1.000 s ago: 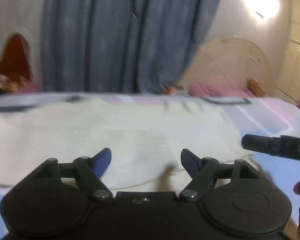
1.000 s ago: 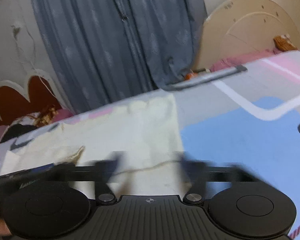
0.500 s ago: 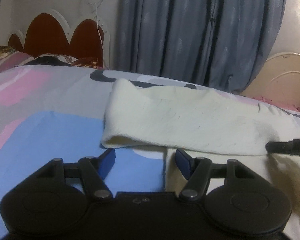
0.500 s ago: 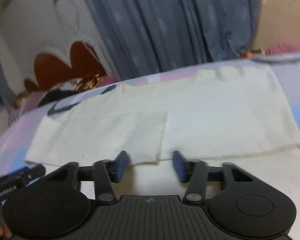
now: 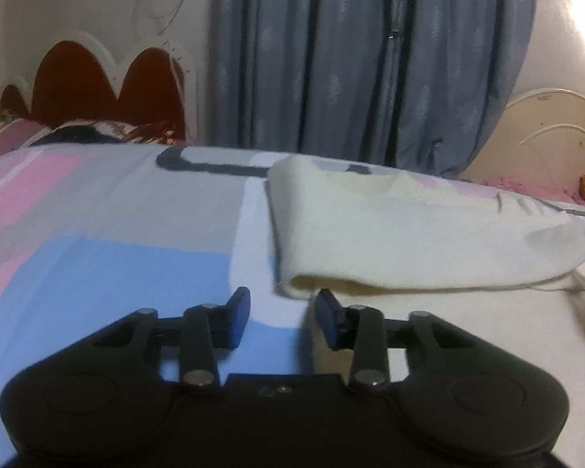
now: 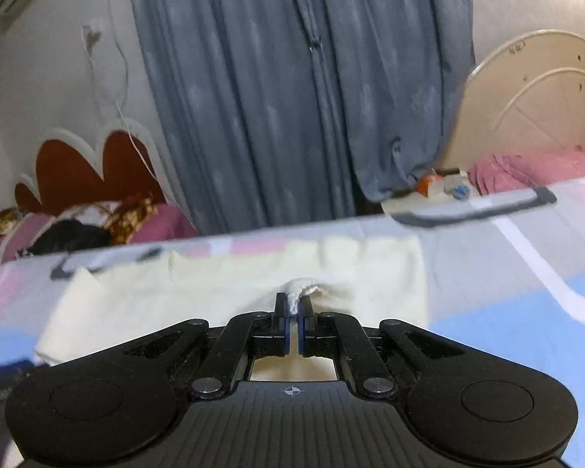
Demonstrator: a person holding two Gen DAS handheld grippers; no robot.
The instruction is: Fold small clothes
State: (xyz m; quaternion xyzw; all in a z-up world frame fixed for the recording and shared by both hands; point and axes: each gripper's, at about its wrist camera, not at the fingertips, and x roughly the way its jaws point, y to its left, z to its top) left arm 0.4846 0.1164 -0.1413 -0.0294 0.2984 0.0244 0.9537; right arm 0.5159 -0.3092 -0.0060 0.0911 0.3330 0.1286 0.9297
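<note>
Left wrist: the left hand-held gripper (image 5: 282,318), having swung sideways, is closing just short of the cream garment's (image 5: 409,241) folded corner (nothing between its pads yet). Right wrist: the right hand-held gripper (image 6: 292,321), wide a second ago, now pinches the garment's near edge, ready to fold.

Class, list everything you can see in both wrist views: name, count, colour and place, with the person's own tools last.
Garment: one, cream, folded over on the bed.
Bedsheet: one, pink, blue, grey and white blocks, under the garment.
Curtain: one, grey-blue, behind the bed.
Headboard: one, dark red with white scalloped edge, far left.
Second headboard: one, cream, arched, far right.
Pillows: several, pink and patterned, under the red headboard.
Left gripper: one, black with blue pads, jaws closing, pads short of the garment's corner.
Right gripper: one, black, shut on bunched garment.
</note>
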